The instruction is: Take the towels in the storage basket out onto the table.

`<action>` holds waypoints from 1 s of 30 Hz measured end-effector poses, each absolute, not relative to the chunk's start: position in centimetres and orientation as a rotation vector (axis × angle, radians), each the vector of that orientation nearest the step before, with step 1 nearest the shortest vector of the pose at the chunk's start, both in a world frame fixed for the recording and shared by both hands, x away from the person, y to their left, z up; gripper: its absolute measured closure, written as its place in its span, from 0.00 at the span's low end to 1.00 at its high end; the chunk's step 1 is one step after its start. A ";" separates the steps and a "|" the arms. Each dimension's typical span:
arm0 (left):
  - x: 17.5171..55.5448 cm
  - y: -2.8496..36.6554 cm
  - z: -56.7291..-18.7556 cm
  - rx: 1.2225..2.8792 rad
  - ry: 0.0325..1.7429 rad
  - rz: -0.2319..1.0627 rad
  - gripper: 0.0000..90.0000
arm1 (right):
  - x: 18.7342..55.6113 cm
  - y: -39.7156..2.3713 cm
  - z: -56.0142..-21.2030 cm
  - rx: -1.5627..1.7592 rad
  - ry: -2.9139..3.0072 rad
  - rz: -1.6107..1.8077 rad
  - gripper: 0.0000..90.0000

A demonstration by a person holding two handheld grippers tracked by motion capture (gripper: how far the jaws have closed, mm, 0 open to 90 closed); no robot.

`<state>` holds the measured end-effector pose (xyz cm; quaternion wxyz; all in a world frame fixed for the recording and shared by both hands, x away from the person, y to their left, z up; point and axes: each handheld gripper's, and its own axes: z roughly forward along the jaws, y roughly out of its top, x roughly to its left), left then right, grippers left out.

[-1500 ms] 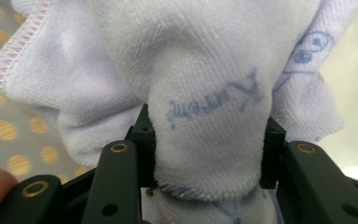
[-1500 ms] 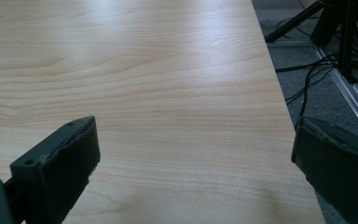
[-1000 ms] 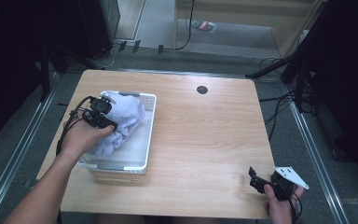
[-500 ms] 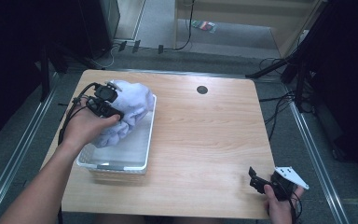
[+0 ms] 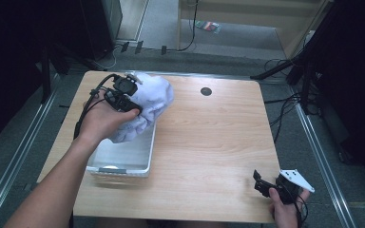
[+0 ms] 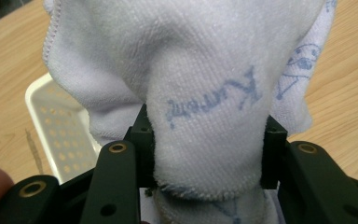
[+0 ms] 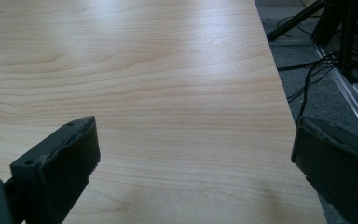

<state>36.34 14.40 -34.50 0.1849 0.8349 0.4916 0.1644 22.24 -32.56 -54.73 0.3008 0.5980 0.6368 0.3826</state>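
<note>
A person's left hand-held gripper (image 5: 132, 105), at the surface's left side, has a white towel (image 5: 145, 107) clamped between its jaws w/ the bundle raised above a white perforated basket (image 5: 123, 164); the towel's lower folds hang toward the basket's far end. In the left gripper view the jaws pinch a thick fold of towel (image 6: 205, 84) bearing faint blue script, the pads pressed on both sides of the cloth, w/ a corner of the basket (image 6: 51, 116) below at left and bare wood beyond. The basket sits lengthwise near the surface's left edge, its near end toward the person. A small dark round grommet (image 5: 206, 91) sits in the wooden surface (image 5: 209, 142) near the far edge, approx. centre, well apart from the towel. At far right, near the front corner, the right hand-held gripper (image 5: 261, 183) rests low over the wood, grey three-cornered plate on top; the right gripper view shows its jaws spread wide w/ nothing between them, just wood grain (image 7: 168, 93), the surface's edge and floor cables (image 7: 317, 70) beyond
</note>
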 end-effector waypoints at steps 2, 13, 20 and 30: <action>36.3 13.7 -34.1 2.358 1.371 0.464 0.62 | 22.2 -32.6 -54.7 1.584 1.692 1.015 0.01; 36.2 9.9 -33.3 2.371 1.293 0.460 0.61 | 22.2 -32.6 -54.7 1.585 1.692 1.017 0.01; 36.3 7.0 -34.0 2.380 1.247 0.414 0.61 | 22.2 -32.6 -54.7 1.584 1.693 1.017 0.01; 36.6 3.4 -35.6 2.380 1.209 0.336 0.61 | 22.2 -32.6 -54.7 1.581 1.694 1.022 0.01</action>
